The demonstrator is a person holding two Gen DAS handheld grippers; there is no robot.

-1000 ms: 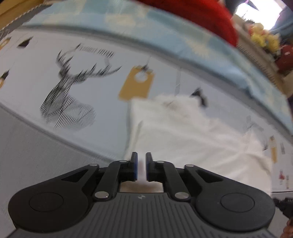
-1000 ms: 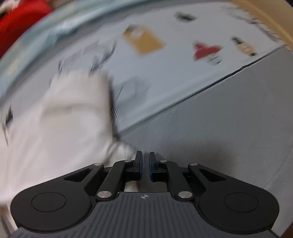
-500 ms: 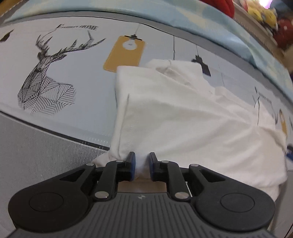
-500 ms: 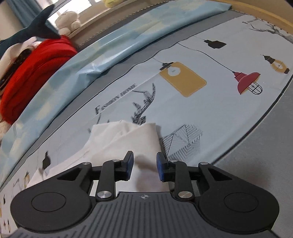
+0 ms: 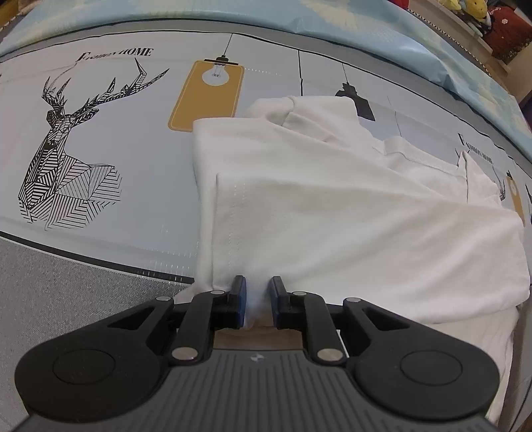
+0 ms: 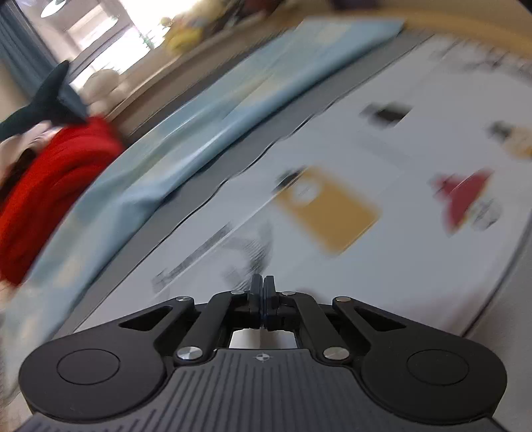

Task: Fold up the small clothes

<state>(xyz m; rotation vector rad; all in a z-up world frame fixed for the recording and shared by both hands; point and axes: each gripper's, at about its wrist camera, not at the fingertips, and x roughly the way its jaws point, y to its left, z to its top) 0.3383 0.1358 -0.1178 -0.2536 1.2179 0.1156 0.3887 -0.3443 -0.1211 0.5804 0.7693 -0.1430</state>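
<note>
A white garment (image 5: 332,206) lies partly folded on a printed bed sheet (image 5: 99,139), its near edge running under my left gripper (image 5: 255,292). The left jaws stand a little apart with a bit of the white cloth between the blue pads; they do not pinch it. In the blurred right wrist view, my right gripper (image 6: 262,292) is shut with nothing between the fingers, lifted above the sheet (image 6: 399,159). The garment does not show in that view.
A grey textured strip (image 5: 66,299) borders the sheet's near edge. A light blue quilt (image 5: 365,30) runs along the far side; it also shows in the right wrist view (image 6: 166,149). A red blanket (image 6: 46,186) and soft toys (image 6: 43,103) lie beyond.
My left jaws have opened slightly on the garment's near edge. My right gripper let go of the cloth, shut, and swung up and away; the garment has left its view.
</note>
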